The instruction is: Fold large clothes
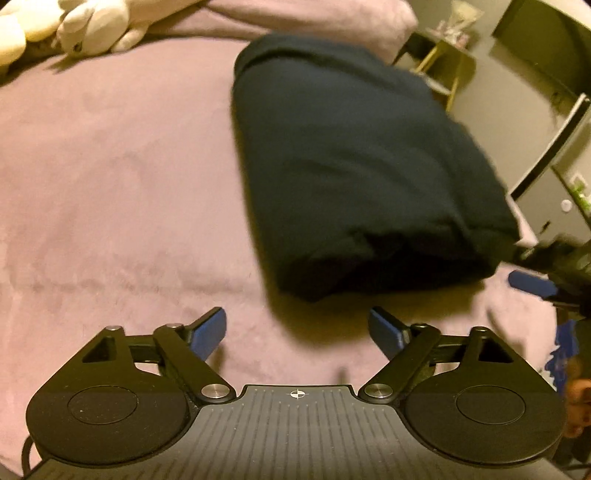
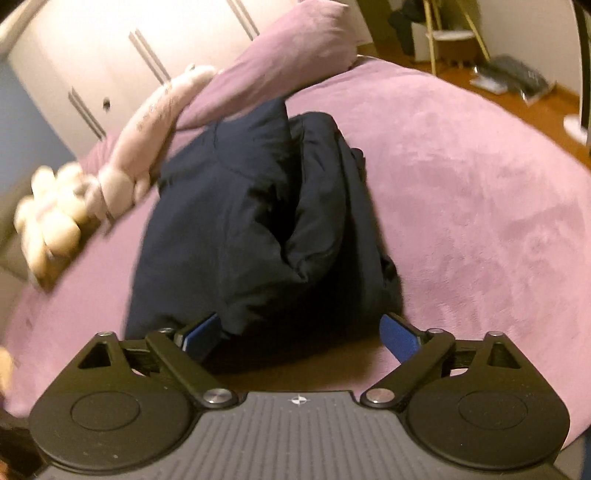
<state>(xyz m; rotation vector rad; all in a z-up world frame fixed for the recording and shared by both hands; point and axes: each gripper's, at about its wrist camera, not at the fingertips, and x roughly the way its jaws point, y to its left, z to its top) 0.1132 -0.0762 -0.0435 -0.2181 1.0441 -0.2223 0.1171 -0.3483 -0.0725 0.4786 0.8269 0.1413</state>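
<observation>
Navy garment point(image 1: 354, 166) folded, long axis near-far; our right gripper point(image 2: 301, 332) nearest, left gripper point(image 1: 297, 328) beside; both tongs apart, empty.

A folded navy garment point(image 1: 354, 177) lies on the pink bed point(image 1: 110, 184), right of centre. The left tongs point(image 1: 297, 326) gape at the bottom. Plush toys point(image 1: 74, 26) sit upper left.

Left gripper point(image 1: 297, 328) black linkage arms, blue finger pads point(image 1: 210, 328), silver pivot screws, ribbed grey body
</observation>
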